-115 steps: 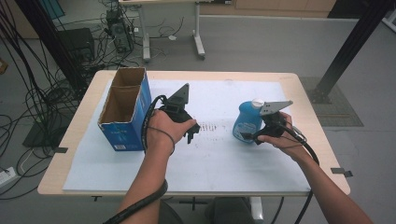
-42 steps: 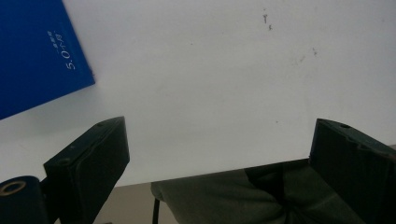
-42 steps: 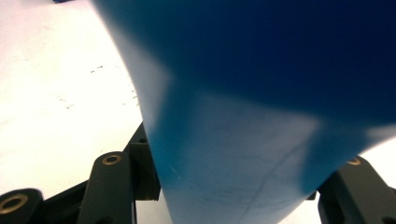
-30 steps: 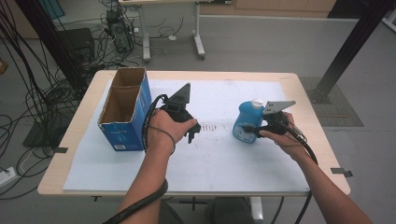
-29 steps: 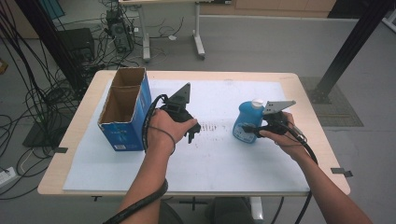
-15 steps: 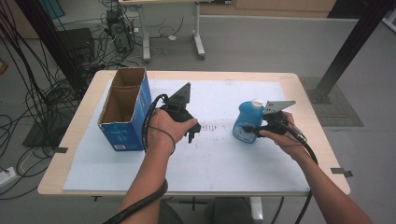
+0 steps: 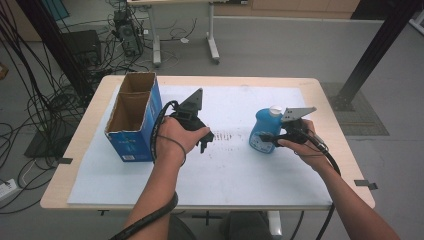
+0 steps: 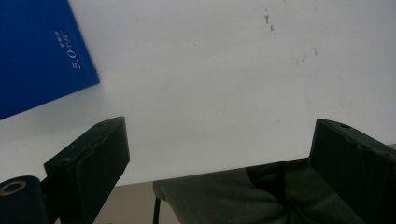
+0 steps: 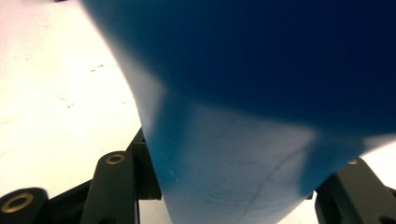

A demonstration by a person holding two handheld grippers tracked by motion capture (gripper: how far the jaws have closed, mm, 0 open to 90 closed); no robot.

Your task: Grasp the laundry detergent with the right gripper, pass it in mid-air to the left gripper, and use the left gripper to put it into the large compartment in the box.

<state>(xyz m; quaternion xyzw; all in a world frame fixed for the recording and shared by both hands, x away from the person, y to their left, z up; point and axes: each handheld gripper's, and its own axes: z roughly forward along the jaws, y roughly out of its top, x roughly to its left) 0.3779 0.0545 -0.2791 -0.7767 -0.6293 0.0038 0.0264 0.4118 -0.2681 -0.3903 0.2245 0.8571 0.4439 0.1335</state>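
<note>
A blue plastic bottle with a white cap stands on the white sheet at the right of the table. My right gripper is shut on its lower body from the right side. In the right gripper view the bottle sits close up between the two black jaws. My left gripper is held at the table's middle, open, with nothing between its fingers. In the left gripper view its jaws stand wide apart over the sheet's near edge.
An open blue cardboard box stands at the left of the table, and its blue side is near the left gripper. A white sheet covers most of the wooden tabletop. Cables and desk legs are on the floor beyond.
</note>
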